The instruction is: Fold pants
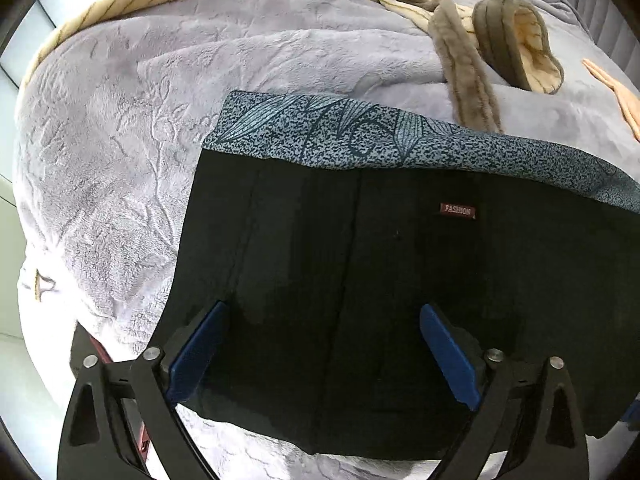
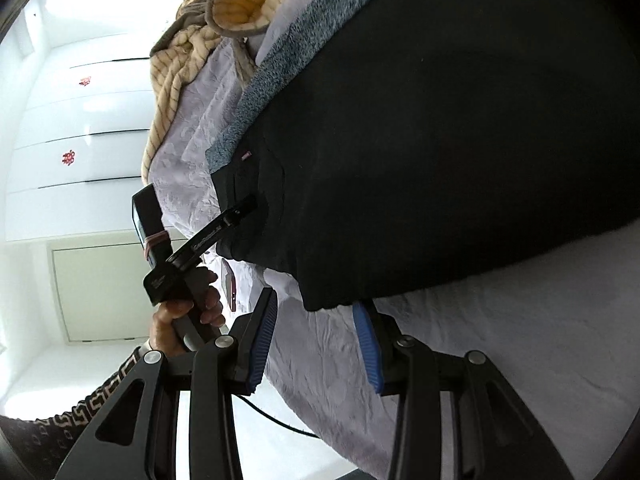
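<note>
The folded black pants (image 1: 360, 280), with a speckled blue-grey patterned band (image 1: 360, 136) along their 12 o'clock edge and a small red "FASHION" label (image 1: 458, 211), lie flat on a pale lilac plush blanket (image 1: 112, 168). The left gripper (image 1: 324, 352) hovers above them, blue-padded fingers (image 1: 196, 356) spread wide, nothing between. The right gripper (image 2: 316, 340) sits at the pants' 6 o'clock corner, fingers partly apart, gripping nothing. A crumpled beige striped fleece garment (image 1: 516, 40) lies at 1 o'clock.
</note>
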Demonstrator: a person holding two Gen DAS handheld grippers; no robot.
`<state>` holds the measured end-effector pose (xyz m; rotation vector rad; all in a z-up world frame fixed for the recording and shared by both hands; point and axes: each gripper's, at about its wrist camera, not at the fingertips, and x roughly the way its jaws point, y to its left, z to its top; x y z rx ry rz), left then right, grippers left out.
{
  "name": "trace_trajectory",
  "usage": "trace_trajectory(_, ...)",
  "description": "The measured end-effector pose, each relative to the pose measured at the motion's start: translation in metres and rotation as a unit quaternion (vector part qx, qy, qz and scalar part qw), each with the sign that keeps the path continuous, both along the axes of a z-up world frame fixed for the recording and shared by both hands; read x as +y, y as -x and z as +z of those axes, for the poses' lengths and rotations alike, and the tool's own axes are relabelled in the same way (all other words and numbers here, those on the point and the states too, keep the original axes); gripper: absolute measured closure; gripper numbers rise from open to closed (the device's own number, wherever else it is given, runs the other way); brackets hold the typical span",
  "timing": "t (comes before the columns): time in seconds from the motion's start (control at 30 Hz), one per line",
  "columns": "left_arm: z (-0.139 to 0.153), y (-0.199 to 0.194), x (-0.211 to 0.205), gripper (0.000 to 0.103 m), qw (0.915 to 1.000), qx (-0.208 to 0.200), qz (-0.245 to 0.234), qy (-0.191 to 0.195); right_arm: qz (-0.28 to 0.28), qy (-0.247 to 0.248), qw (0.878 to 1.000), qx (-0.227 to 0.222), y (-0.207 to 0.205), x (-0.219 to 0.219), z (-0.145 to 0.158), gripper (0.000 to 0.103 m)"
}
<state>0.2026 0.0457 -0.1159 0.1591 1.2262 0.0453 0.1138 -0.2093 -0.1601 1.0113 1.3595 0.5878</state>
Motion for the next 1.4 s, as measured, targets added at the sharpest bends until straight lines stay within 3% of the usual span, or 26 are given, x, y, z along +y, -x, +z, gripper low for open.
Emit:
trace_trajectory(0.13, -0.004, -0.003, 0.009, 0.002, 0.9999, 0.002, -0.001, 0.012, -0.006, -0.006, 1.0, 0.01, -0.021, 0.008, 0.0, 0.062)
trace_trajectory(0.17, -0.002, -0.003, 0.015, 0.002, 0.9999, 0.001, -0.001, 0.012, -0.006, -0.005, 1.0, 0.001, -0.023, 0.006, 0.006, 0.07)
trace_trajectory(0.2, -0.002, -0.002, 0.016, 0.002, 0.9999, 0.0, -0.002, 0.014, -0.003, 0.002, 1.0, -0.014, -0.024, 0.003, 0.015, 0.093)
trace_trajectory(0.3, -0.004, 0.0, 0.018, 0.0, 0.9999, -0.004, -0.001, 0.014, 0.002, 0.013, 1.0, -0.022, -0.015, 0.0, 0.019, 0.095)
trace_trajectory(0.4, -0.002, 0.003, 0.017, 0.0, 1.0, 0.0, 0.004, 0.009, 0.006, 0.047, 0.999, 0.021, 0.002, 0.002, -0.007, 0.095)
trace_trajectory(0.47, 0.003, 0.004, 0.013, 0.0, 0.9999, 0.006, 0.011, -0.004, 0.008, 0.063, 0.997, 0.044, 0.018, -0.006, -0.009, 0.095)
trace_trajectory(0.53, 0.014, 0.012, 0.006, 0.0, 1.0, 0.005, 0.005, -0.002, 0.016, 0.089, 0.995, 0.039, 0.027, -0.021, 0.005, 0.09)
trace_trajectory(0.57, 0.021, 0.019, 0.0, 0.0, 0.9998, 0.004, -0.004, 0.018, 0.017, 0.105, 0.994, 0.029, 0.028, -0.031, 0.015, 0.09)
trace_trajectory(0.7, 0.032, 0.044, -0.055, 0.0, 0.9956, 0.012, -0.055, 0.075, -0.011, 0.198, 0.979, -0.047, 0.012, -0.075, 0.069, 0.055)
trace_trajectory(0.8, 0.024, 0.053, -0.103, 0.0, 0.9911, 0.02, -0.091, 0.096, -0.021, 0.275, 0.959, -0.069, -0.012, -0.088, 0.08, 0.055)
trace_trajectory(0.87, 0.001, 0.058, -0.126, 0.0, 0.991, 0.049, -0.102, 0.071, -0.014, 0.294, 0.954, -0.051, -0.021, -0.091, 0.063, 0.055)
trace_trajectory(0.93, -0.013, 0.068, -0.135, 0.0, 0.9913, 0.045, -0.115, 0.046, 0.012, 0.304, 0.952, -0.03, -0.019, -0.087, 0.041, 0.057)
trace_trajectory(1.0, -0.009, 0.076, -0.131, 0.0, 0.9895, 0.034, -0.133, 0.045, 0.02, 0.306, 0.951, -0.046, -0.011, -0.086, 0.044, 0.057)
trace_trajectory(1.1, 0.008, 0.07, -0.116, 0.0, 0.9901, 0.044, -0.121, 0.056, 0.054, 0.313, 0.948, -0.027, -0.013, -0.085, 0.059, 0.057)
trace_trajectory(1.2, 0.036, 0.056, -0.085, 0.0, 0.9938, -0.005, -0.092, 0.063, 0.059, 0.275, 0.958, -0.059, -0.033, -0.076, 0.089, 0.056)
trace_trajectory(1.3, 0.045, 0.032, -0.044, 0.0, 0.9971, -0.038, -0.042, 0.05, 0.089, 0.235, 0.96, -0.122, -0.085, -0.038, 0.127, 0.056)
trace_trajectory(1.4, 0.027, 0.012, 0.01, 0.0, 0.999, -0.03, 0.019, 0.028, 0.157, 0.206, 0.951, -0.167, -0.144, 0.037, 0.144, 0.056)
